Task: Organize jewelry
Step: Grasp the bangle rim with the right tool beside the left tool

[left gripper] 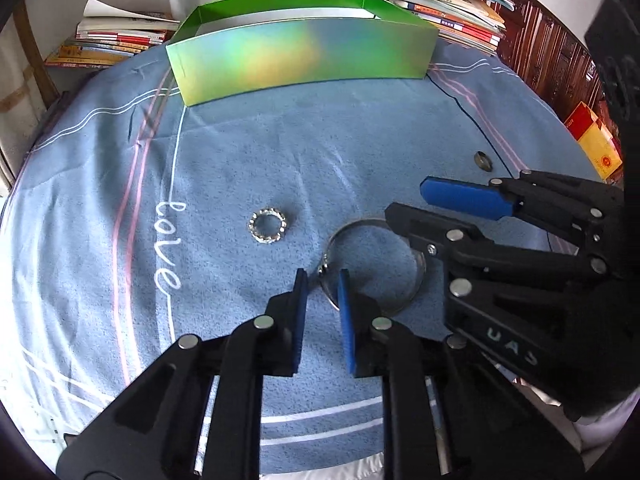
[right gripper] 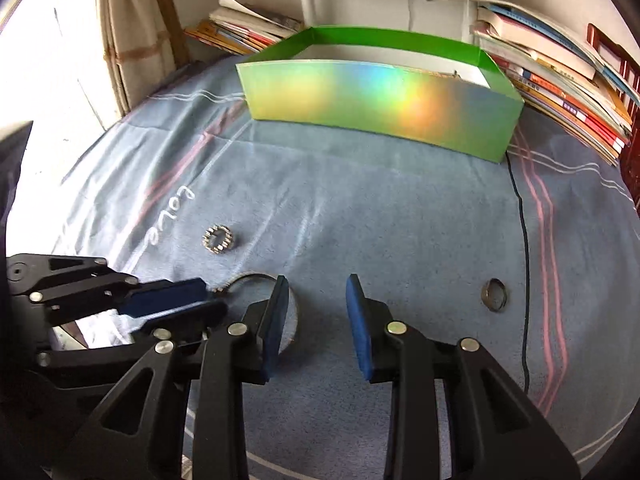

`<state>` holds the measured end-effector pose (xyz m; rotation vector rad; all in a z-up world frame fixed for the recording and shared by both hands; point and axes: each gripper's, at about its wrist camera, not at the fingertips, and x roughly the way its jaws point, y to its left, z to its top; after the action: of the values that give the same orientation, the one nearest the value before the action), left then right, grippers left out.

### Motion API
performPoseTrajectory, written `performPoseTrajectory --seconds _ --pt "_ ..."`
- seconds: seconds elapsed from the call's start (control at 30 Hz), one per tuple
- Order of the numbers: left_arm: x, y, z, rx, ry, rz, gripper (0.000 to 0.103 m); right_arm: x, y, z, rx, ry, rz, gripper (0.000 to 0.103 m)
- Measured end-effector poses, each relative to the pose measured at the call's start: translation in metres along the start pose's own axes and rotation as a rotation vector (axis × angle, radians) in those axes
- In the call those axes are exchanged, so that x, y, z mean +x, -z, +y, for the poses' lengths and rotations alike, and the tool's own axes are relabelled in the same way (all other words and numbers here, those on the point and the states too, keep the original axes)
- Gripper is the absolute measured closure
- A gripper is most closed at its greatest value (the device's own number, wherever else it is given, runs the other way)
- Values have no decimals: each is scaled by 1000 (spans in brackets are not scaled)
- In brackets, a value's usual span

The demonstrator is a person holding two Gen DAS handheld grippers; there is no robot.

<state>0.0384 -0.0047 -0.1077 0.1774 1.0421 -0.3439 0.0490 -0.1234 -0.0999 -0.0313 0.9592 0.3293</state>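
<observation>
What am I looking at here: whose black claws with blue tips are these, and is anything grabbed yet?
No robot: a person holds one hand-held gripper per hand, each with a fisheye camera looking along its fingers. One picture is from the left hand-held gripper, the other from the right hand-held gripper. Each also sees the other.

On the blue cloth lie a thin silver bangle, a sparkly beaded ring and a dark metal ring. Behind stands an open shiny green box.

Both are open. The left straddles the bangle's clasp without pinching it; nothing is held.
</observation>
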Motion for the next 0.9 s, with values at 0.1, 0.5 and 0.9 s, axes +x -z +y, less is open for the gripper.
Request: performPoseTrajectory --seconds 0.1,0.5,0.9 --pt "-1 0 -1 6 3 0 86 3 4 2 -11 -15 22 76" --pt "-3 4 -2 49 51 0 94 2 14 12 -81 -48 27 96" --pt "-20 -7 -2 43 49 -52 97 -13 4 5 -38 -63 -24 98"
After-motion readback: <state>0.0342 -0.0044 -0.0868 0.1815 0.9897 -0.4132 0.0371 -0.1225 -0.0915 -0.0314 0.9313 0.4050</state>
